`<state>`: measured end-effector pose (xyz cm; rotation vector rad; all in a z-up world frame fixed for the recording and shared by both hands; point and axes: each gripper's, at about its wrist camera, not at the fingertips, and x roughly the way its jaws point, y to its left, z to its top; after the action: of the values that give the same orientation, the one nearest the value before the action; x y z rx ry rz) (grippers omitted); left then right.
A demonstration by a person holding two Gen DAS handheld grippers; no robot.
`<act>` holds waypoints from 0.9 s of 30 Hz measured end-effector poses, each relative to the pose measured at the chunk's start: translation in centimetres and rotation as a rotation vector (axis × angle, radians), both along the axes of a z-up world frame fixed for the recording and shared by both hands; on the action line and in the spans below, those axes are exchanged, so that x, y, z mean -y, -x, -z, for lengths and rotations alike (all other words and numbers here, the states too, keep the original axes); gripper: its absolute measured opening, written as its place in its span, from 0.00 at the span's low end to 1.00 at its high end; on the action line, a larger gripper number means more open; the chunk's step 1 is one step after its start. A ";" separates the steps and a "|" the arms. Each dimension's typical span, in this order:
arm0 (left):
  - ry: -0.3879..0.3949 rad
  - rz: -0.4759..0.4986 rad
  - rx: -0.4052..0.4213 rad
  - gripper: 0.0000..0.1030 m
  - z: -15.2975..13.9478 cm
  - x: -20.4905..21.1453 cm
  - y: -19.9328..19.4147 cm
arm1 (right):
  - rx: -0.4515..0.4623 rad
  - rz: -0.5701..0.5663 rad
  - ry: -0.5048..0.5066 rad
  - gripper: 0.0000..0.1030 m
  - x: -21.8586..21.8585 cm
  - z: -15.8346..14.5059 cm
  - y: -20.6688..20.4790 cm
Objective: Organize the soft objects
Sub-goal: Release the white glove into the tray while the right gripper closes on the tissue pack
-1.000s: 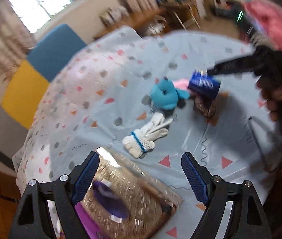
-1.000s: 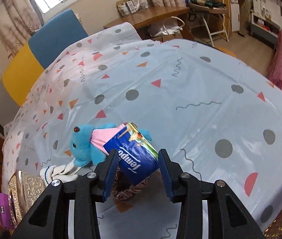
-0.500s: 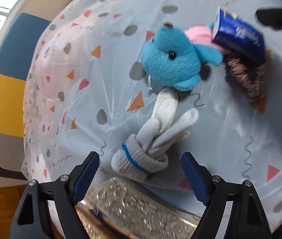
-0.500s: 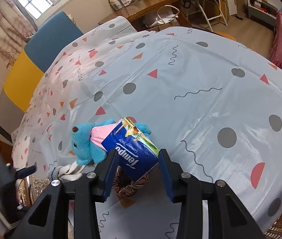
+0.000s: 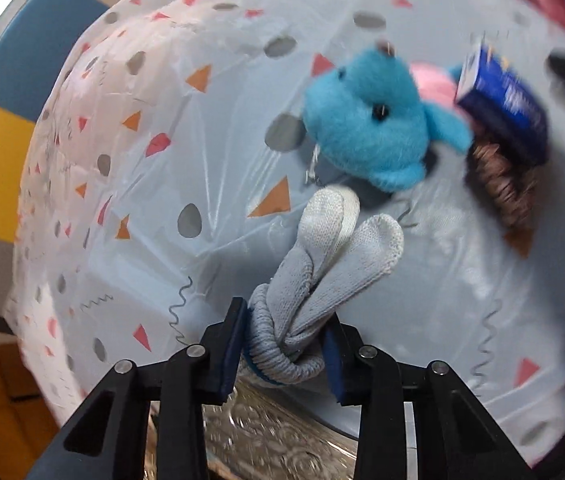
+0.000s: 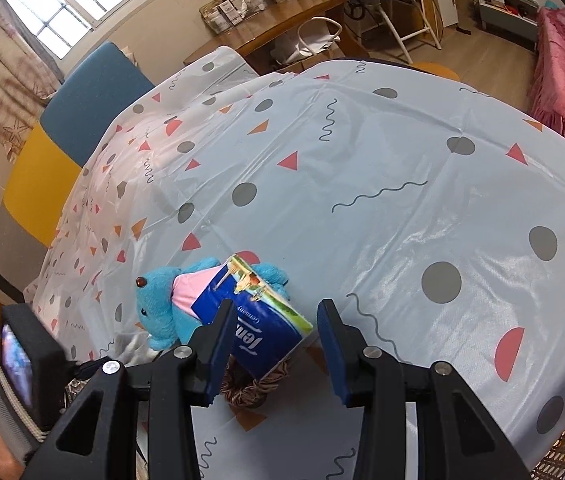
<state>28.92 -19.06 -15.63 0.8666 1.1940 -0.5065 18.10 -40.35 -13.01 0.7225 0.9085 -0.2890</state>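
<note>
Bright daylight from the window [image 6: 70, 12] behind my right view, sheen on the tablecloth [image 6: 462, 240], my left view motion-blurred, fisheye bending, dark corners.

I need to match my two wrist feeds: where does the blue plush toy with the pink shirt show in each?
Left wrist view: the blue plush toy with the pink shirt sits upper right of centre, beyond the knotted grey-white knit glove.
Right wrist view: toy lower left.
Shared landmark: dark blue tissue pack leaning against it.
</note>
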 end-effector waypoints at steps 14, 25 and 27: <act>0.449 -0.302 -0.034 0.35 -7.5 -2.9 -0.5 | -0.077 -0.162 0.154 0.61 -3.4 0.9 -3.2; 0.626 -0.470 0.000 0.35 -11.4 -6.4 -0.9 | -0.162 -0.256 0.351 0.56 -6.0 2.3 -4.2; 0.648 -0.505 0.023 0.35 -12.2 -7.6 -1.0 | -0.159 -0.265 0.372 0.54 -6.3 2.2 -4.2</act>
<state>29.91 -11.44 -3.45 0.0103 1.0782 -0.4231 22.31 -34.09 -15.20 0.2347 1.0531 -0.2720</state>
